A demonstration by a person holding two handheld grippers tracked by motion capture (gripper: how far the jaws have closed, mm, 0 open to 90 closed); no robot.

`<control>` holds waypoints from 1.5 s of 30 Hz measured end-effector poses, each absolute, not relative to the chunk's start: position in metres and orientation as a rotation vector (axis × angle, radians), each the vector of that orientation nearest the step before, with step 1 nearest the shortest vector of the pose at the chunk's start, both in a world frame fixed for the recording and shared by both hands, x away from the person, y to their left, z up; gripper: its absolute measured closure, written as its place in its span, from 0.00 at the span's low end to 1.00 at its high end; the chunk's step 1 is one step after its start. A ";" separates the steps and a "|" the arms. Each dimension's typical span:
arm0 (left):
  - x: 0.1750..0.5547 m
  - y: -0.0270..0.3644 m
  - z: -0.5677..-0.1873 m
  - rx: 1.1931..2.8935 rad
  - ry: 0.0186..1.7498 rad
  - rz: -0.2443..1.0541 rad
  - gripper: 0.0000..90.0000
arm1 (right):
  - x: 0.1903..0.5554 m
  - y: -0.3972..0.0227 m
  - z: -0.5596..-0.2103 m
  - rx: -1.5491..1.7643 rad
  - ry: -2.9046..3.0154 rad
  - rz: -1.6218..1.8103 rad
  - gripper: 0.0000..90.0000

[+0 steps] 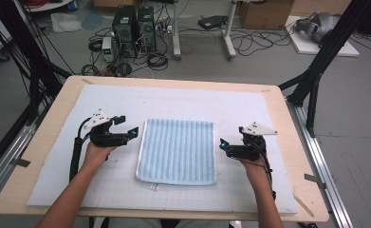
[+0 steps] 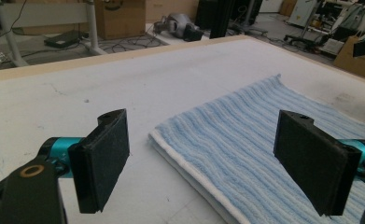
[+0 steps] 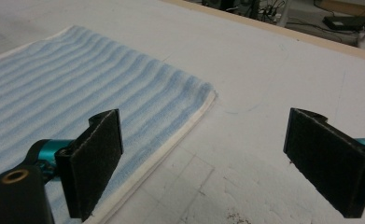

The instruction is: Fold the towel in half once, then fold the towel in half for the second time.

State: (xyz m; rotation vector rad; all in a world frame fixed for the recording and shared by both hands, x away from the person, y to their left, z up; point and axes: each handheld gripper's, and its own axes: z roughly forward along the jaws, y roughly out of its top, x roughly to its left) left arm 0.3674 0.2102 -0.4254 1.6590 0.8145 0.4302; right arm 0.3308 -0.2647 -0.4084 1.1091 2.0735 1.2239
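1. At about nine o'clock of the pale grey gridded mat (image 1: pixel 126 190), the left gripper (image 1: pixel 127 129) is hovering just off the left edge of the blue-and-white striped terry towel (image 1: pixel 178 151). Its jaws are standing wide apart with nothing between them; in the left gripper view the towel's (image 2: pixel 245 154) folded white edge is lying just below and between the black pads (image 2: pixel 101 163).

2. At the centre of the mat, the towel is lying flat as a neat folded rectangle, its doubled white hem showing along the left and near sides. It is sitting squarely on the light wooden table (image 1: pixel 45 142), touched by neither claw.

3. At about three o'clock, the right gripper (image 1: pixel 224 144) is hanging just beside the towel's right edge, jaws likewise spread and empty. In the right gripper view the towel's (image 3: pixel 77 88) far corner is lying ahead, apart from the pads (image 3: pixel 96 163).

4. Judging by the tidy fold and both claws standing free, a fold is looking just finished and released. If another fold is wanted, the next move is calling for both claws to be dropping onto one edge, pinching both layers at the corners, then carrying them across evenly so the stack is not skewing.
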 end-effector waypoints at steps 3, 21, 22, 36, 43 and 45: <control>0.369 0.210 -0.427 1.662 0.825 0.422 0.20 | 0.331 -0.266 -0.409 1.117 2.074 1.227 0.12; 0.381 0.208 -0.423 1.656 0.875 0.416 0.20 | 0.331 -0.270 -0.411 1.155 2.077 1.245 0.12; 0.384 0.208 -0.422 1.656 0.885 0.414 0.20 | 0.331 -0.270 -0.411 1.159 2.079 1.246 0.12; 0.430 0.186 -0.428 1.814 0.953 0.359 0.36 | 0.334 -0.268 -0.414 1.168 2.109 1.246 0.12; 0.448 0.168 -0.439 1.937 0.962 0.377 0.44 | 0.334 -0.268 -0.414 1.179 2.113 1.247 0.12; 0.450 0.165 -0.443 1.978 0.964 0.383 0.47 | 0.334 -0.268 -0.415 1.175 2.117 1.248 0.12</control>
